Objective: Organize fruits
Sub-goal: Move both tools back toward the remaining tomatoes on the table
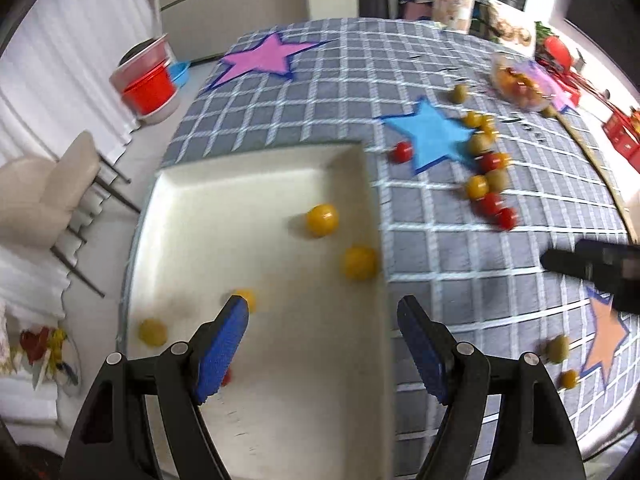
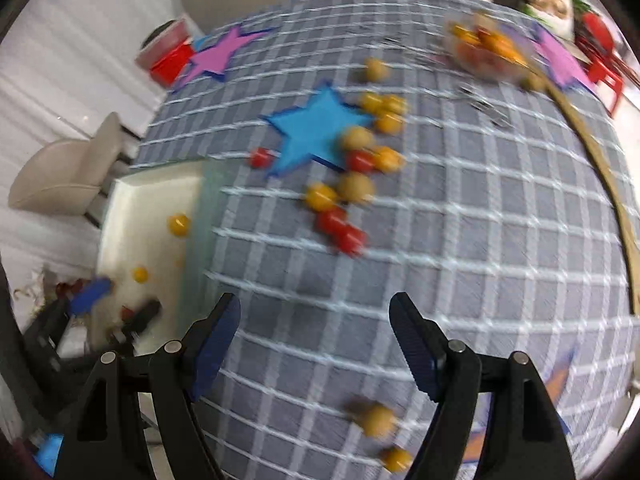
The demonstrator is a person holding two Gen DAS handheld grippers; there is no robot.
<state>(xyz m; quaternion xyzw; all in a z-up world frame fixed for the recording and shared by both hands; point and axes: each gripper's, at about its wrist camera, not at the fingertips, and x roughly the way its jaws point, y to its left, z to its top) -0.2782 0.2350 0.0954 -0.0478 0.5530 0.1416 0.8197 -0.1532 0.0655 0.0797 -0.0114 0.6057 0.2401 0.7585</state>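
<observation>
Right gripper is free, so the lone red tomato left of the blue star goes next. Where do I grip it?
Take the red tomato across its middle, coming from above. It is a small round ball, apart from the blue star and the white tray, leaving room for the fingers. The right gripper is open.

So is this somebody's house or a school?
Most likely a home, perhaps a dining room. A table with a checked cloth stands beside a beige padded chair, cabinets line the far wall, and red plastic tubs sit on the floor. It could also be a staged room.
</observation>
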